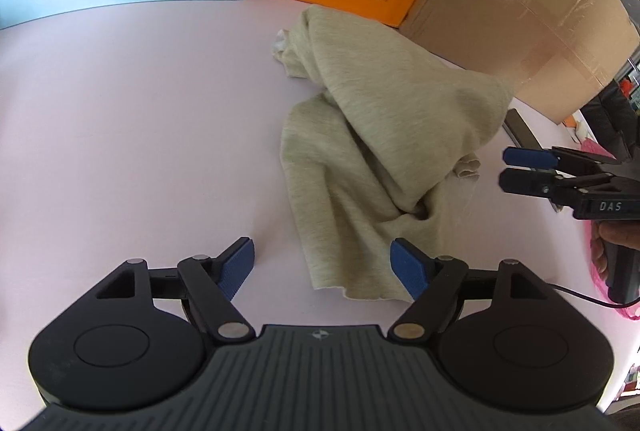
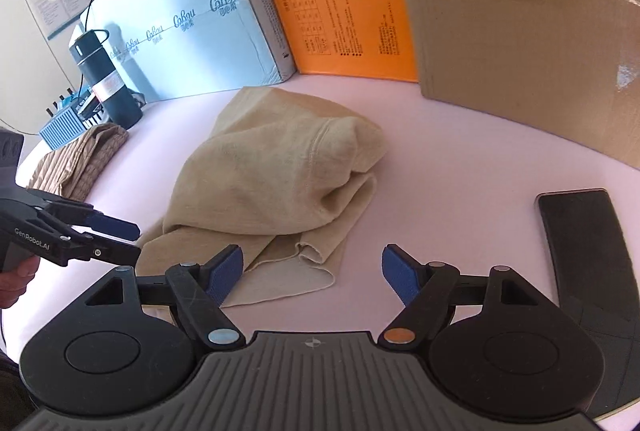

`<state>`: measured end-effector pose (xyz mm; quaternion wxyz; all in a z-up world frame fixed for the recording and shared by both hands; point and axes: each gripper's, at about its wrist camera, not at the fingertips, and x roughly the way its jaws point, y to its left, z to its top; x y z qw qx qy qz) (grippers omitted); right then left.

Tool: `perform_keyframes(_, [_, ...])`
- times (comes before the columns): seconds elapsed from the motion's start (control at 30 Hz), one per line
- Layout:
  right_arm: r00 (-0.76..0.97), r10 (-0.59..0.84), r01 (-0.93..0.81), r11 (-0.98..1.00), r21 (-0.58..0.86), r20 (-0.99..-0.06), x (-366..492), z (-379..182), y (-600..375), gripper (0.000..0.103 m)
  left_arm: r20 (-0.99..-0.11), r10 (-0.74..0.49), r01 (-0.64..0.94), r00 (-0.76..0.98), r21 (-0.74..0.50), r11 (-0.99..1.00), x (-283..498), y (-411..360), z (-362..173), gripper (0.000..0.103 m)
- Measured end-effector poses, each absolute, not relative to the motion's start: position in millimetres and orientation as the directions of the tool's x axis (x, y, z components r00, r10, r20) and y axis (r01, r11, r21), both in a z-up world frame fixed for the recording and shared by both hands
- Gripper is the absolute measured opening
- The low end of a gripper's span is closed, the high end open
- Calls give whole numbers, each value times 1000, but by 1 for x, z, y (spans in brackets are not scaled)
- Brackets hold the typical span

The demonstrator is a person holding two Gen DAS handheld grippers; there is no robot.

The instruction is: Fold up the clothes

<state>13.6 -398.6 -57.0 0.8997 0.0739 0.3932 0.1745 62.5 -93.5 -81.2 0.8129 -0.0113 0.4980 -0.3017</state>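
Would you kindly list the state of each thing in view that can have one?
beige garment: crumpled, unfolded, on the table.
left gripper: open, empty.
right gripper: open, empty.
phone: flat, screen dark.
dark flask: upright, capped.
striped cloth: bunched at the table edge.

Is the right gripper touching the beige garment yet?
Cannot tell. In the right wrist view its left finger overlaps the beige garment, contact unclear; right gripper open.

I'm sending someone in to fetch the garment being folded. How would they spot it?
Look at the pale pink table backed by blue, orange and brown boxes. In its middle lies a crumpled beige garment, plain knit with a stitched hem. Unlike the ribbed brown cloth by the dark flask, it is lighter and unstriped.
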Motion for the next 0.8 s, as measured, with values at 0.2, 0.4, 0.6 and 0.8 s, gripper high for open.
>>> perform_keyframes(0.2, [608,307,-356,930,95,-733,39,-80,-371,64,-812,-478,580,336,-221,784,58,-126,-80,41])
perform_keyframes(0.4, [552,473,-323,880,347,-686,55,-79,-375,9,-791,-517,530,328,-299,794,63,-117,-74,14])
perform_keyframes(0.6, [592,682,-145,616,775,-431,37,-53,-408,8,-690,-602,504,402,-382,775,62,-72,-12,14])
perform_keyframes(0.8, [733,670,-174,356,918,-120,-28,9,-447,9,-554,-668,546,496,-399,737,37,-6,77,15])
